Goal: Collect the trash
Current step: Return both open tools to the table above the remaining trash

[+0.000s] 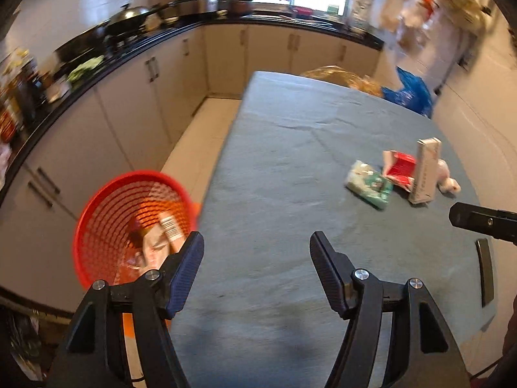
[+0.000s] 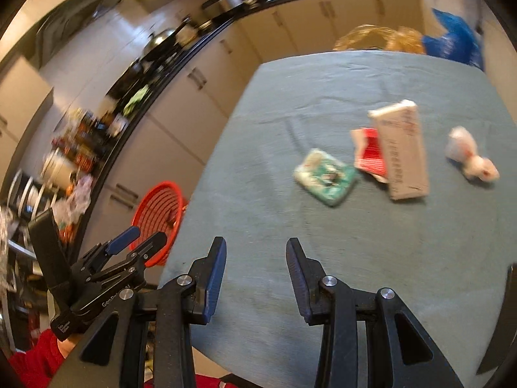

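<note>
Since the grey-clothed table (image 2: pixel 323 232) holds four scraps near its right edge, the right gripper (image 2: pixel 255 274), jaws parted and empty, is nearer; the left gripper (image 1: pixel 257 271), wide and empty, hangs beside the red basket (image 1: pixel 97 220) off the left edge. Largest: white carton (image 2: pixel 404 152), lengthwise away; then green pack (image 2: pixel 326 177), red wrapper (image 2: pixel 368 155), crumpled wad (image 2: pixel 471 158).

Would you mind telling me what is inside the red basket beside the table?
The red basket holds crumpled wrappers, one bearing a barcode. Its bottom is hidden beneath them.
</note>
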